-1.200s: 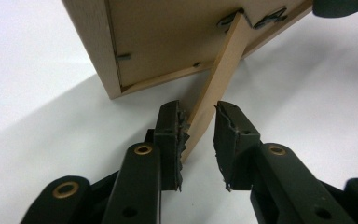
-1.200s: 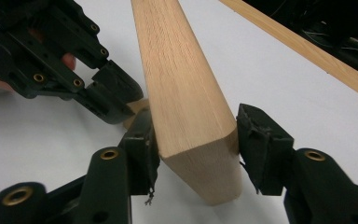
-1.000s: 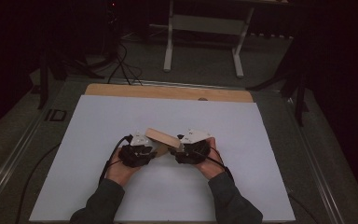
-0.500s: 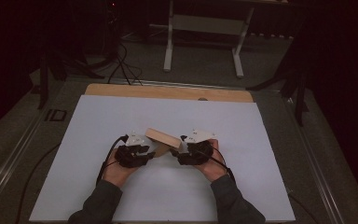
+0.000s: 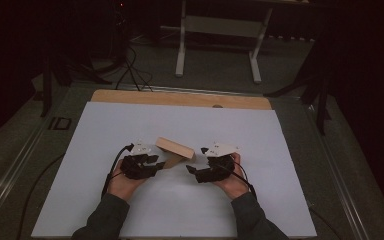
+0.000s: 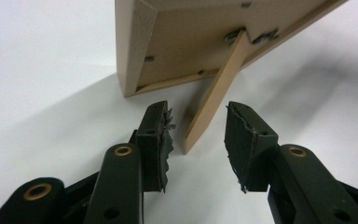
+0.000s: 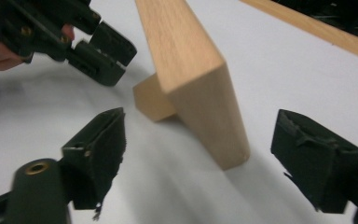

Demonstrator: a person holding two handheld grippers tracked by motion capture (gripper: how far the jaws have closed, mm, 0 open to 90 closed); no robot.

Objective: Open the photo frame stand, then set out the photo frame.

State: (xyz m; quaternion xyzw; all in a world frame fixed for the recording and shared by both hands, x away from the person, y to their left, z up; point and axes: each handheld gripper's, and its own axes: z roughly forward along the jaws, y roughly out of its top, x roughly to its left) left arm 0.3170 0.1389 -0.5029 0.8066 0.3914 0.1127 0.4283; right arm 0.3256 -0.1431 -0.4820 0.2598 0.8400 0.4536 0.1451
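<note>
Standing the wooden picture frame [image 5: 175,149] mid-table on its easel leg [image 6: 212,100], I have just been opening both — left gripper [image 6: 196,135] and right gripper [image 7: 235,158] gape, clear. Backing away straight avoids toppling it.

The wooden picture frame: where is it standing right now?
In the high view the wooden picture frame stands propped on its back leg on the white table sheet, near the middle, between the left tongs and right tongs.

Wooden frame [image 5: 175,148] between left gripper [image 5: 156,161] and right gripper [image 5: 196,170]
</note>
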